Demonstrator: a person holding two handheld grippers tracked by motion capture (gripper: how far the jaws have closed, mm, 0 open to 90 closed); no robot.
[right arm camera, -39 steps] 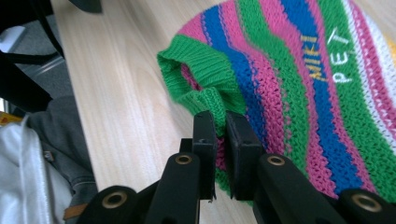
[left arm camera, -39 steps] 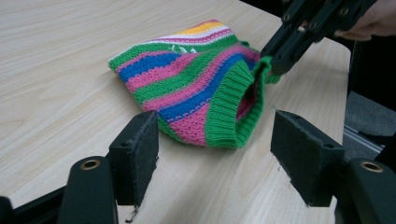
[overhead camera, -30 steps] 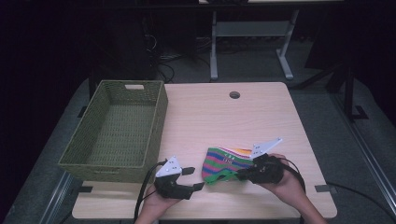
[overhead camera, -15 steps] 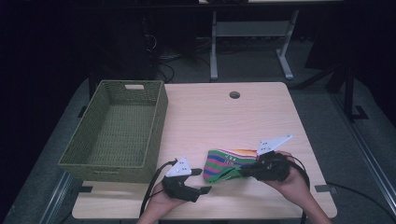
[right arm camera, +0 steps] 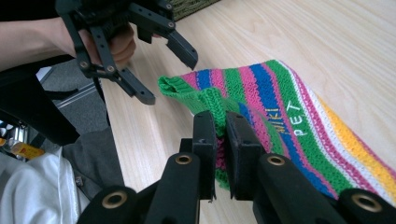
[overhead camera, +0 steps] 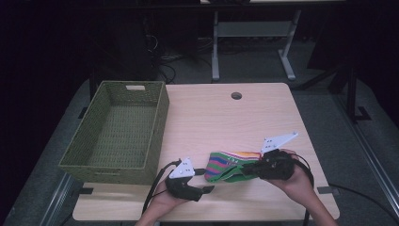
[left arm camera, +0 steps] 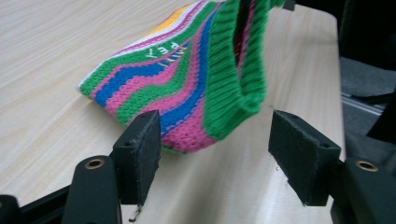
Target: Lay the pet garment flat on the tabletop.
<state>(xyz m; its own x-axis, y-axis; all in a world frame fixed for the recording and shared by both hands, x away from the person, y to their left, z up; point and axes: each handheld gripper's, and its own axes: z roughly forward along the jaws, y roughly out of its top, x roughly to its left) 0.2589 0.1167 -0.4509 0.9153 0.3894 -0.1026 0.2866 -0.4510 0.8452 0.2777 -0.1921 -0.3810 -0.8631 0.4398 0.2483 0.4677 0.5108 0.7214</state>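
Observation:
A striped knitted pet garment (overhead camera: 230,165) in green, pink, blue, yellow and white lies near the table's front edge. My right gripper (right arm camera: 221,126) is shut on its green ribbed hem (right arm camera: 212,100) and lifts that edge off the wood. In the left gripper view the raised green hem (left arm camera: 233,88) hangs in a loop just beyond my jaws. My left gripper (left arm camera: 215,140) is open, level with the garment's near end (left arm camera: 187,135) and not touching it. In the high view the left gripper (overhead camera: 203,180) sits left of the garment, the right gripper (overhead camera: 250,170) on its right part.
A green woven basket (overhead camera: 120,134) stands on the table's left side. The wooden tabletop (overhead camera: 226,122) has a round cable hole (overhead camera: 236,95) at the back. A desk frame (overhead camera: 249,33) stands on the floor beyond the table.
My left gripper has moved right, toward the garment's near end. My right gripper has shifted a little right with the hem in it, raising that edge.

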